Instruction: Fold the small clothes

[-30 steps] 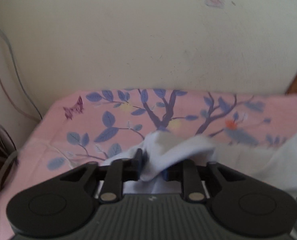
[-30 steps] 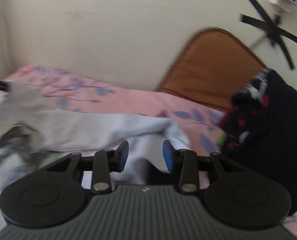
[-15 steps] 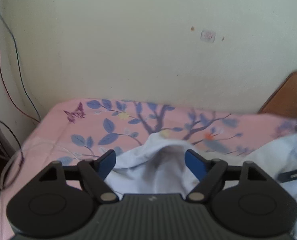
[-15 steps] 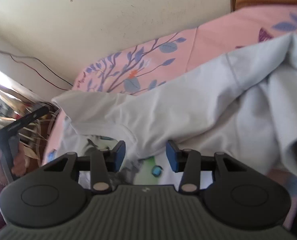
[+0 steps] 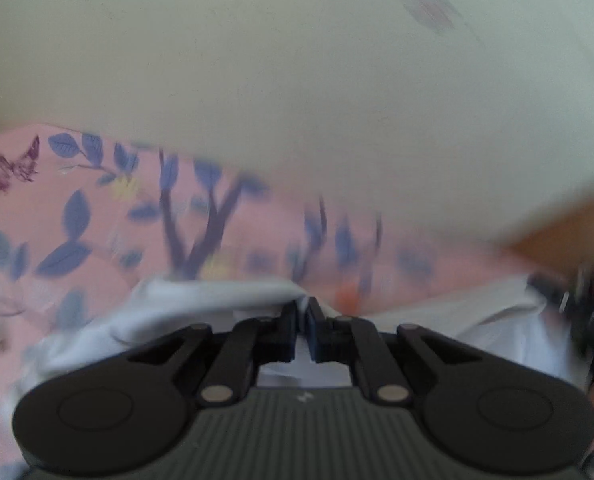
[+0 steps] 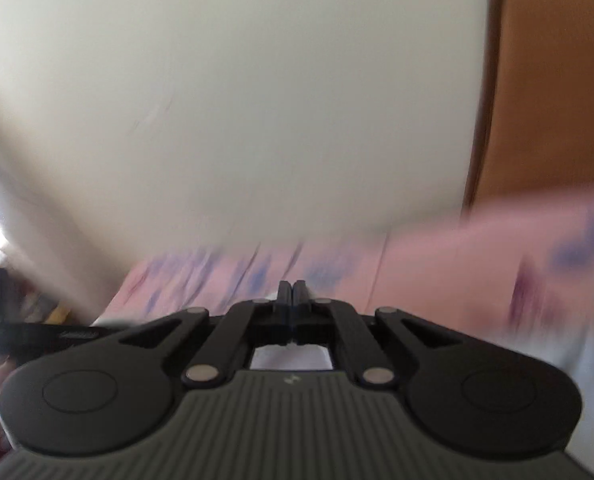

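My left gripper (image 5: 303, 316) has its jaws drawn almost together on a pinch of the white shirt (image 5: 201, 300), a ridge of cloth bunched just ahead of and to the left of the tips, with more of it trailing back under the gripper body and off to the right. My right gripper (image 6: 293, 292) has its jaws pressed together too; a patch of white shows below them through the frame, but the view is smeared with motion and I cannot tell whether any cloth is actually caught between the tips. The shirt lies on the bed, on the pink bedsheet (image 5: 97, 220) with blue leaves that spreads out ahead of both grippers up to the pale wall (image 5: 257, 80); a brown headboard (image 6: 545, 100) stands to the right. I judge the shirt to be light, thin and limp: it will sag and drape from wherever I hold it, it will not keep a crease unless pressed flat, and a shallow pinch could slip out. A seam, hem or shoulder edge seems the best place to take hold, with both grippers well apart so the cloth hangs taut between them before I lay the fold down.
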